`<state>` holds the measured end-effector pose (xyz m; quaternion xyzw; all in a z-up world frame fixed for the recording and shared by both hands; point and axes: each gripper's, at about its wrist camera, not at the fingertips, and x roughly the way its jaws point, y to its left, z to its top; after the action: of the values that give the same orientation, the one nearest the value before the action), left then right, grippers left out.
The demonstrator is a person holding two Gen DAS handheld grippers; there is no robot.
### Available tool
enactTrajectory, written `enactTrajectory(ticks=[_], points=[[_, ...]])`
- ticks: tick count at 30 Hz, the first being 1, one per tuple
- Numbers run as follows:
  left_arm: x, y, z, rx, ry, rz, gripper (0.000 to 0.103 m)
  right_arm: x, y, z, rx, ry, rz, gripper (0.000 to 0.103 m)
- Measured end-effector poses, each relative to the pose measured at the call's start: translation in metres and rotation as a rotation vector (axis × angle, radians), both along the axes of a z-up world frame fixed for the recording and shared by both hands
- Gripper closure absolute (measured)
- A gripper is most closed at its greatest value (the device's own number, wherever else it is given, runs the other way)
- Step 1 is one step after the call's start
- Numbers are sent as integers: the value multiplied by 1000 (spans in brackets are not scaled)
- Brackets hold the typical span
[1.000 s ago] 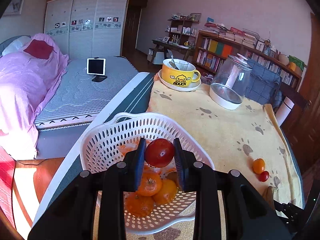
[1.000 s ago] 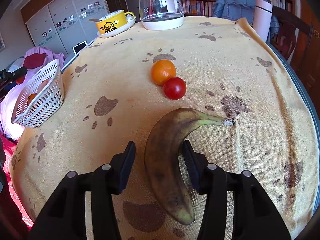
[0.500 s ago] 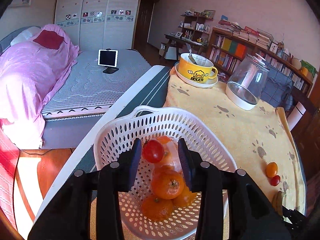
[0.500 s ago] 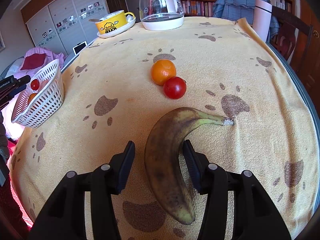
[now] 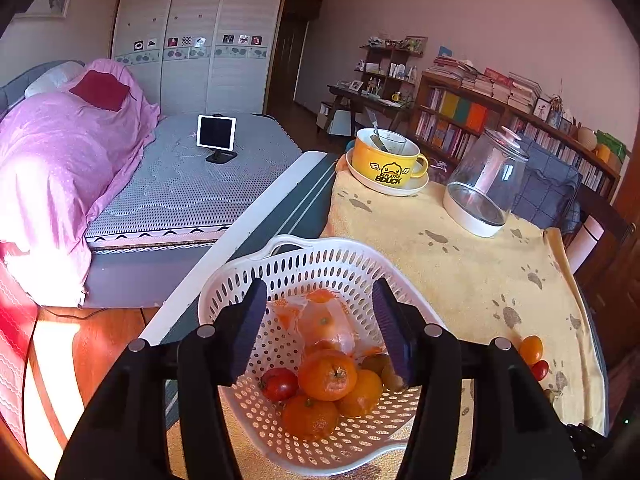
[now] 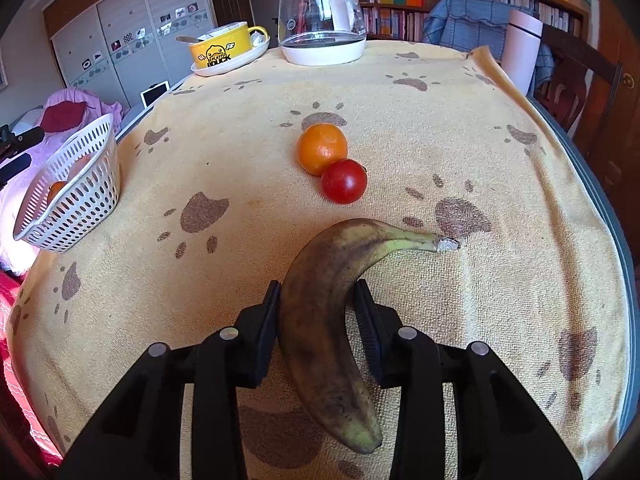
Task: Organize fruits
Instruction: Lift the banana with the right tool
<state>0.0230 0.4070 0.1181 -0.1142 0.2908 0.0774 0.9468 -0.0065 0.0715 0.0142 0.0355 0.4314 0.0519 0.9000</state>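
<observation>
My left gripper (image 5: 318, 300) hangs open and empty over the white perforated basket (image 5: 320, 246) at the table's left edge. Inside the basket a red tomato (image 5: 279, 383) lies beside several oranges (image 5: 327, 374) and a plastic bag. In the right wrist view my right gripper (image 6: 317, 300) is shut on a brown-spotted banana (image 6: 320, 320) that lies on the yellow paw-print cloth (image 6: 460, 160). Just beyond the banana, an orange (image 6: 322, 148) and a second tomato (image 6: 344, 181) touch each other. The basket (image 6: 80, 200) stands far off to the left.
A yellow mug on a saucer (image 5: 384, 164) and a glass jar (image 5: 486, 188) stand at the table's far end. A pale pink flask (image 6: 520, 46) and a chair sit past the right edge. A bed lies beyond the left edge.
The left gripper opened and rose; the tomato it held dropped into the basket. The right gripper's fingers closed in on the banana.
</observation>
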Motion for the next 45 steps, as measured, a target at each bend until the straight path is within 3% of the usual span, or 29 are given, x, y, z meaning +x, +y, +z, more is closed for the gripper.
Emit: enactTrajectory(ticks=[8, 10, 12, 15, 19, 23, 28, 35, 41, 45], points=[[-9, 8, 9, -20, -29, 18, 46, -12, 6, 17, 36, -74, 38, 71], [-11, 11, 10, -24, -35, 24, 46, -15, 10, 27, 46, -111, 55, 79], [-13, 13, 12, -28, -40, 30, 46, -19, 15, 40, 58, -152, 80, 79], [-15, 17, 14, -35, -48, 40, 46, -21, 28, 51, 19, -180, 115, 79], [-17, 19, 17, -41, -55, 39, 45, -19, 19, 45, 43, -147, 81, 76], [-17, 16, 18, -38, -53, 29, 45, -19, 3, 26, 73, -80, 39, 63], [-16, 9, 20, -29, -54, 15, 45, -17, 2, 11, 75, -28, 52, 63], [-16, 9, 19, -33, -53, 15, 45, 4, 18, -1, -36, 21, 84, 61], [-17, 13, 19, -42, -56, 26, 45, 7, 23, -1, -74, 5, 100, 69], [-17, 16, 19, -46, -58, 29, 45, 2, 21, 8, -25, -31, 96, 69]])
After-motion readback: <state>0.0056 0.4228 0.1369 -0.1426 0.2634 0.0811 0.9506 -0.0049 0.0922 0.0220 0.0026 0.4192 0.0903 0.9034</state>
